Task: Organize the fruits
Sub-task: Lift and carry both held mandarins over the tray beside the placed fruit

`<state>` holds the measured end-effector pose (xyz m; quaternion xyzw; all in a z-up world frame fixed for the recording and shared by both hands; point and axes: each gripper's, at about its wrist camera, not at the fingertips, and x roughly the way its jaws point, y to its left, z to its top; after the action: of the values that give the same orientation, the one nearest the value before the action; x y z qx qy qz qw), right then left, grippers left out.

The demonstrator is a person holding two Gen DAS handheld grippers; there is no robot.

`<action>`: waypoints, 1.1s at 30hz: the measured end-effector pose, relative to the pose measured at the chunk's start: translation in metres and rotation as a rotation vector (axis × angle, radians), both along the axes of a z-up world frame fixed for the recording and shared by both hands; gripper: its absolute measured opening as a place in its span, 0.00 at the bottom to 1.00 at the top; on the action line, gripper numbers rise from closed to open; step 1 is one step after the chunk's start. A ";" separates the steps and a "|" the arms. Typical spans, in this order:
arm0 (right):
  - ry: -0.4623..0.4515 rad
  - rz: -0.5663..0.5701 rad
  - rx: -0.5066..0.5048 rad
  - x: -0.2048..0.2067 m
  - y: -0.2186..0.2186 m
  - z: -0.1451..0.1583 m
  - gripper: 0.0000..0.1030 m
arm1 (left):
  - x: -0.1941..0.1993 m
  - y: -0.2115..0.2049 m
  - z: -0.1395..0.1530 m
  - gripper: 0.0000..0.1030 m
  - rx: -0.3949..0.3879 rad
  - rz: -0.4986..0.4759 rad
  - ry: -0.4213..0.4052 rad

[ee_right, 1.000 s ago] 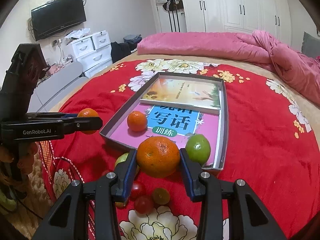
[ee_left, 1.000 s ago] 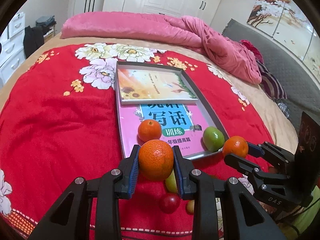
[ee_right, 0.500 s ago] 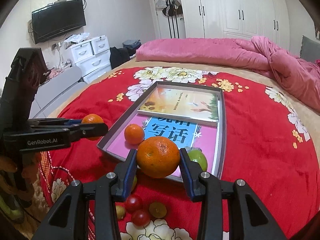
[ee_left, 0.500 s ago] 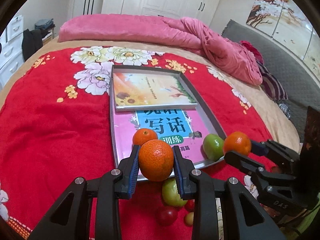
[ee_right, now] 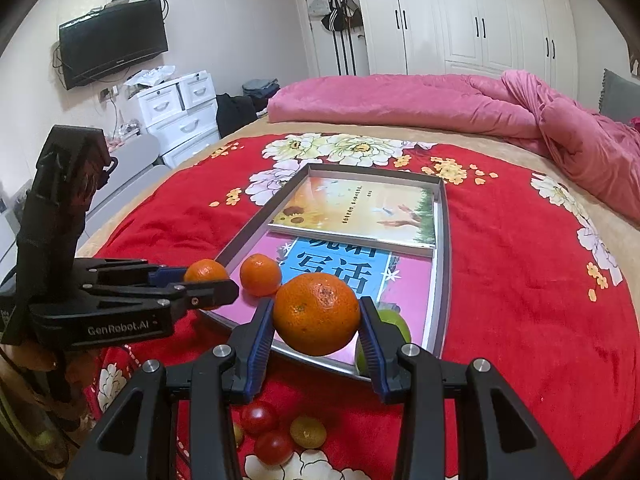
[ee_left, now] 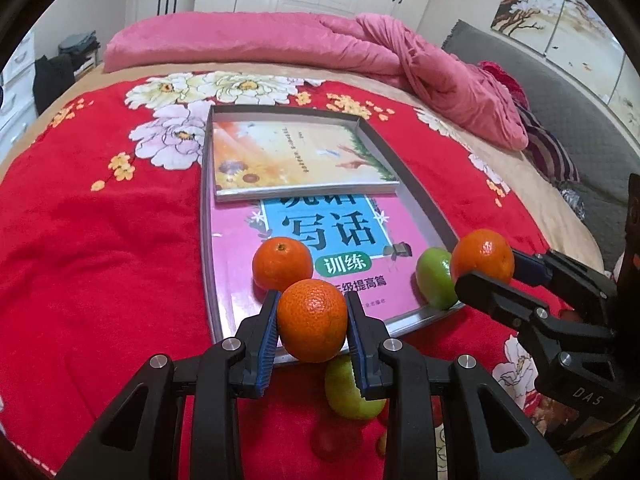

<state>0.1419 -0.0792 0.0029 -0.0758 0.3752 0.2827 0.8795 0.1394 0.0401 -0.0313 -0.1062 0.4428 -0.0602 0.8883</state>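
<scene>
Your left gripper (ee_left: 312,322) was clamped on a small orange (ee_left: 312,320), low in the frame's centre over the tray's (ee_left: 424,204) near rim. Your right gripper (ee_right: 316,316) squeezed a bigger orange (ee_right: 316,314) at lower centre, above that tray's near edge, a green fruit (ee_right: 396,326) behind it.
</scene>
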 end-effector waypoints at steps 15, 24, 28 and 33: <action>0.024 0.039 -0.052 0.018 0.017 -0.017 0.41 | 0.011 0.012 -0.020 0.31 0.008 0.031 0.059; 0.012 0.067 -0.095 0.031 0.033 -0.024 0.41 | 0.015 0.008 -0.023 0.31 0.041 0.014 0.058; 0.031 0.079 -0.108 0.036 0.036 -0.029 0.41 | 0.016 0.008 -0.023 0.31 0.042 0.013 0.058; 0.053 0.110 -0.129 0.040 0.040 -0.037 0.41 | 0.016 0.008 -0.023 0.31 0.051 0.007 0.058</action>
<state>0.1816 -0.0393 -0.0342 -0.1454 0.4109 0.3079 0.8457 0.1556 0.0478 -0.0548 -0.0870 0.4694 -0.0425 0.8777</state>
